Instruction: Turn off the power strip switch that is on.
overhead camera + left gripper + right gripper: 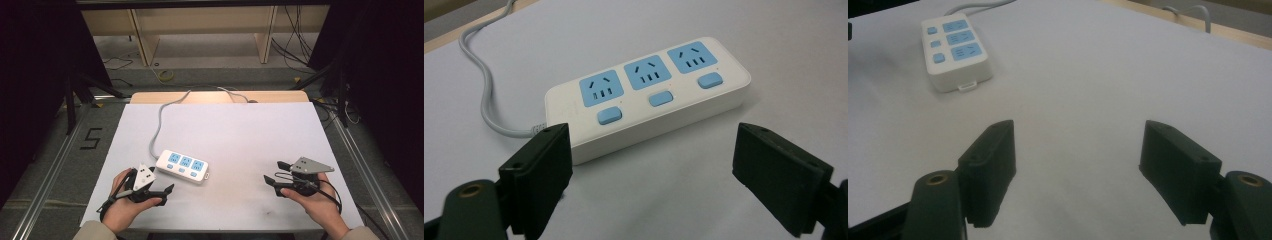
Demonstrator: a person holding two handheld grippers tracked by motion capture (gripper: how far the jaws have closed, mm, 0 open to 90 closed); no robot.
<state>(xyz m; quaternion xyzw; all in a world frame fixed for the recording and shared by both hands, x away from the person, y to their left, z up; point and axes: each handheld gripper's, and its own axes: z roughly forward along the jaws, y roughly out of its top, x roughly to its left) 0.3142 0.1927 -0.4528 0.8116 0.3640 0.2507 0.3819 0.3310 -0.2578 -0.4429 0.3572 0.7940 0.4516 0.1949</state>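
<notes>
Your left gripper (167, 190) sits at the near left of the table (250, 130), jaws spread wide and holding nothing. It is pointed rightward, with the white power strip (182, 166) just beyond and to the far side of its tips. In the left gripper view the power strip (649, 95) lies close ahead, its near long edge just past the left jaw.

Your right gripper (274, 172) rests at the near right, jaws likewise spread and empty. It is aimed left toward the strip and well apart from it. In the right gripper view the power strip (954, 51) shows small at the far left.

The strip lies flat with its three blue sockets up. Its long axis runs left to right, tilted so the right end comes slightly nearer you. Its grey cord (159, 125) leaves the left end and trails to the far edge.

The left gripper is clearly the nearer, so any reach for the strip looks shortest from that side.
</notes>
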